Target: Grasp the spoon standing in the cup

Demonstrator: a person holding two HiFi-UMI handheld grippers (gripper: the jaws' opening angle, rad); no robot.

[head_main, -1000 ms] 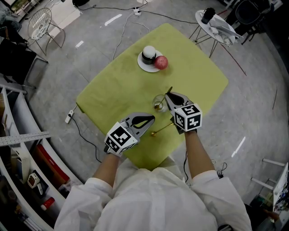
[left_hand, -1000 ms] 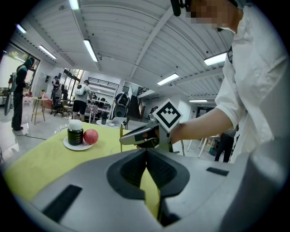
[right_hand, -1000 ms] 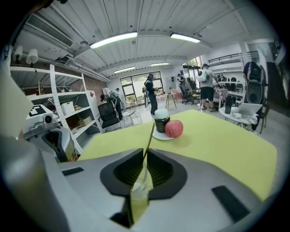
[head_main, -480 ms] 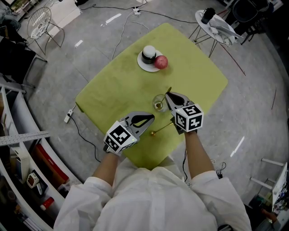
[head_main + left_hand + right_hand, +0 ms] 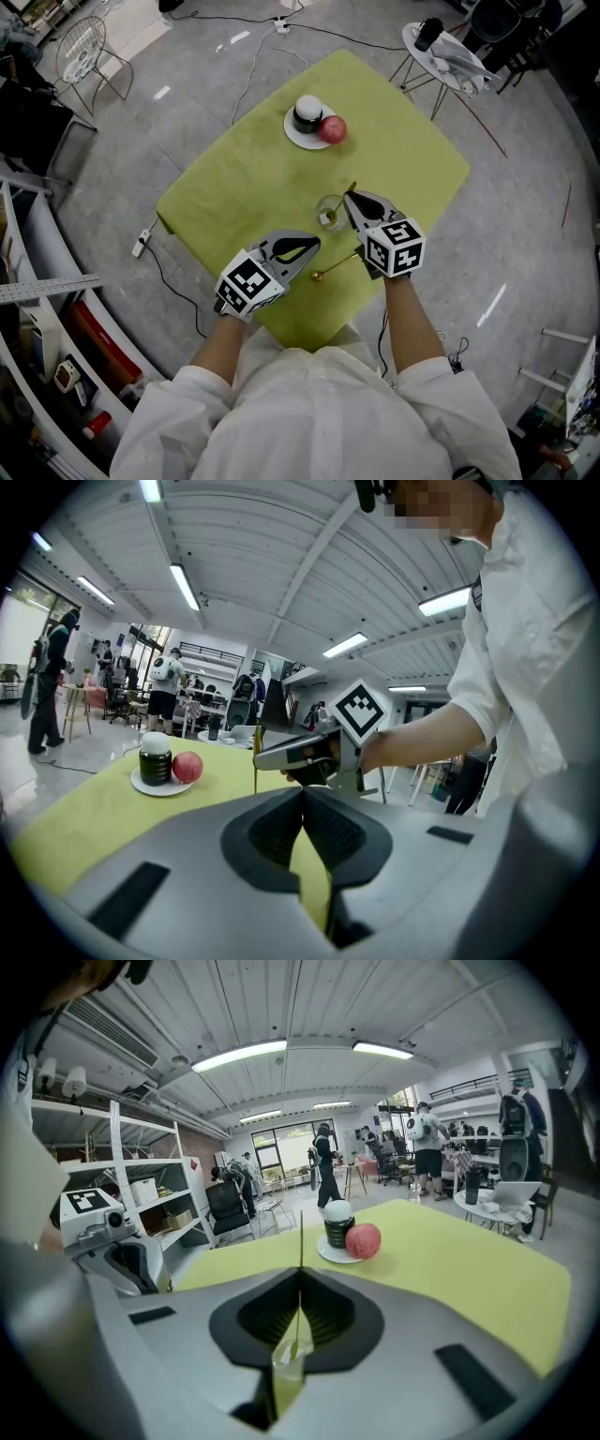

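Observation:
A clear glass cup (image 5: 328,214) stands on the green table (image 5: 253,178), with a thin gold spoon (image 5: 352,186) upright in it. My right gripper (image 5: 349,195) sits just right of the cup, shut on the spoon's handle. In the right gripper view the handle (image 5: 301,1237) rises out from between the closed jaws (image 5: 301,1271), and the cup (image 5: 286,1365) shows below them. My left gripper (image 5: 317,246) hovers near the table's front edge, shut and empty (image 5: 303,789). From it I see the right gripper (image 5: 309,754) on the spoon handle (image 5: 255,766).
A second gold spoon (image 5: 336,265) lies flat on the table between the two grippers. At the far side a white plate (image 5: 302,142) carries a dark jar with a white lid (image 5: 307,112) and a red apple (image 5: 332,129). Cables cross the floor; a small round table (image 5: 450,52) stands beyond.
The right gripper's jaws have drawn together round the spoon handle. Both hands stay about where they were, and the cup has not moved.

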